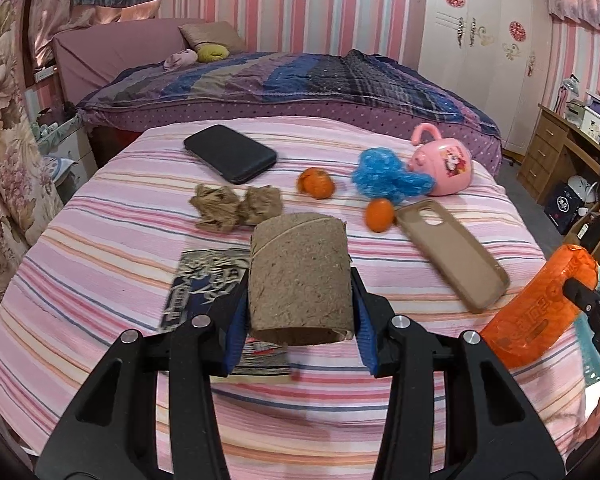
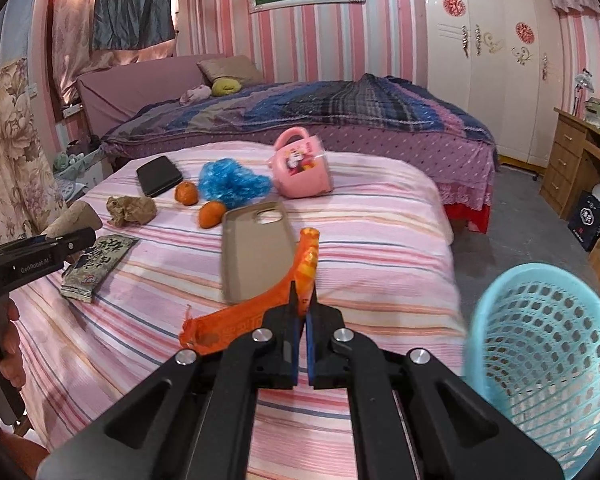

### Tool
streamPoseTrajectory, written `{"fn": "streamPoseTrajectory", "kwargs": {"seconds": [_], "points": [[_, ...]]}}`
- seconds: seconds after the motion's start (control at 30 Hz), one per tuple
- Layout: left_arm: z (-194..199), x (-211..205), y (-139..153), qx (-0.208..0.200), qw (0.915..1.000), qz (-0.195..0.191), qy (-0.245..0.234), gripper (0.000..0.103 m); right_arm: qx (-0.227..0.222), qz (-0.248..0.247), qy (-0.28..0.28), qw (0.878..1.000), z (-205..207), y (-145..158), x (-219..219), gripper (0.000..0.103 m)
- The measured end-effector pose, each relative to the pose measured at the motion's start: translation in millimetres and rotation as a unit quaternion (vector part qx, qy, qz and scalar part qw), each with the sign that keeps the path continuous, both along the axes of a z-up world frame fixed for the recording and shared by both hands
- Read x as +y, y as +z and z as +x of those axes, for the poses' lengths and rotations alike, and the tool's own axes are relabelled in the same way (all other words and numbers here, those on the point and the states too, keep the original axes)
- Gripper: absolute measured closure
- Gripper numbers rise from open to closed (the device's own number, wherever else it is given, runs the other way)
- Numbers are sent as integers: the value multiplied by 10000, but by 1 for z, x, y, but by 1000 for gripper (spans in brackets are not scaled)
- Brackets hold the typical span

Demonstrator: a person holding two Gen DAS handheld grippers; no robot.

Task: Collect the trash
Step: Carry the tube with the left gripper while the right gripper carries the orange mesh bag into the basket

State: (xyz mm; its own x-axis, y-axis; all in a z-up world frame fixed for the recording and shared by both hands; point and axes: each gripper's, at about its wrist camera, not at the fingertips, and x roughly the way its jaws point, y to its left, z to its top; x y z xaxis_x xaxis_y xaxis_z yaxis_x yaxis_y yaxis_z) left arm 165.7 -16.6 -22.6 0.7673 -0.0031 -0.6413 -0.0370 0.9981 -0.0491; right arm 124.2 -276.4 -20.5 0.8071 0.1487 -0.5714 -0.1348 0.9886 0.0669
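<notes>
My left gripper (image 1: 300,312) is shut on a brown cardboard tube (image 1: 300,276) and holds it above the striped bed cover (image 1: 100,272). It also shows in the right wrist view (image 2: 74,216). My right gripper (image 2: 303,304) is shut on an orange plastic wrapper (image 2: 260,304), seen from the left wrist view too (image 1: 536,304). A light blue mesh basket (image 2: 548,360) stands at the right, beside the bed. Crumpled brown paper (image 1: 236,208), a blue crumpled bag (image 1: 384,176) and a dark snack packet (image 1: 204,288) lie on the cover.
Two oranges (image 1: 316,182) (image 1: 380,216), a black phone (image 1: 230,154), a tan phone case (image 1: 452,252) and a pink toy cup (image 1: 444,164) lie on the cover. A bed with a purple quilt (image 1: 300,80) is behind. A wooden desk (image 2: 580,160) stands right.
</notes>
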Motion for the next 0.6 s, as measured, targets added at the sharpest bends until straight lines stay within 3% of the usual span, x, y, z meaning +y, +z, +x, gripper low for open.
{"fn": "streamPoseTrajectory", "kwargs": {"seconds": [0.4, 0.6], "points": [[-4, -70, 2, 19, 9981, -138, -602, 59, -314, -24, -1066, 9938, -32, 20, -115, 101], [-6, -126, 8, -147, 9955, 144, -925, 59, -284, 38, -1396, 9898, -41, 21, -169, 101]]}}
